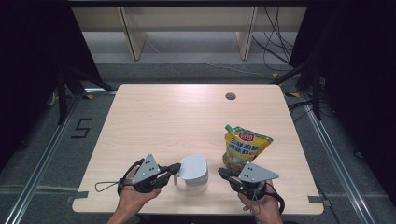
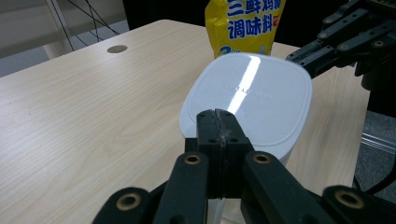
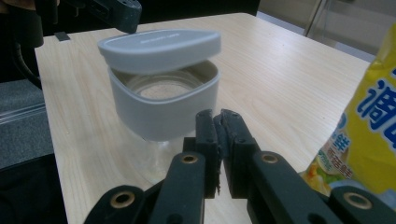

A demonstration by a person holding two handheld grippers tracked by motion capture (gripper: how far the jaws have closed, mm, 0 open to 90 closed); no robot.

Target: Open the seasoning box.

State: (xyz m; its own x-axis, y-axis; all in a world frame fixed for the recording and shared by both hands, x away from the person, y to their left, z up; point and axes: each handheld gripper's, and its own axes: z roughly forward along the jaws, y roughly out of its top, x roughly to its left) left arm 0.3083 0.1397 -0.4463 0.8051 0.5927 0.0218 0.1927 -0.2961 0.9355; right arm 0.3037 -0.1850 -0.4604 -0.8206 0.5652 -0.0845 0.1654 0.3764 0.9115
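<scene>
**A:** What's in front of me, biggest first?

**B:** I'm working over a pale wooden worktop (image 1: 154, 121) with a round grommet hole (image 1: 230, 96) near its far edge, well beyond both sets of jaws. Next down in size is the yellow seasoning pouch (image 1: 243, 147) with a green cap, lying flat just ahead of my right jaws and slightly to their outer side. In the right gripper view it sits close beside them, at the right edge.

**A:** And the container?

**B:** The white container (image 1: 194, 173) stands between my two grippers, near the worktop's front edge. In the right gripper view its lid (image 3: 159, 44) is tilted, raised on the side facing those jaws, so I can look into the container's clear inside. The body (image 3: 163, 105) stands just ahead of my right jaws, not touching them.

**A:** Jaw states?

**B:** My left gripper (image 2: 217, 122) has its jaws together. They reach the container's near side just below the lid's rim, but I can't tell whether anything is pinched between them. My right gripper (image 3: 218, 120) also has its jaws together, on nothing, with the tips meeting in open air short of the container.
</scene>
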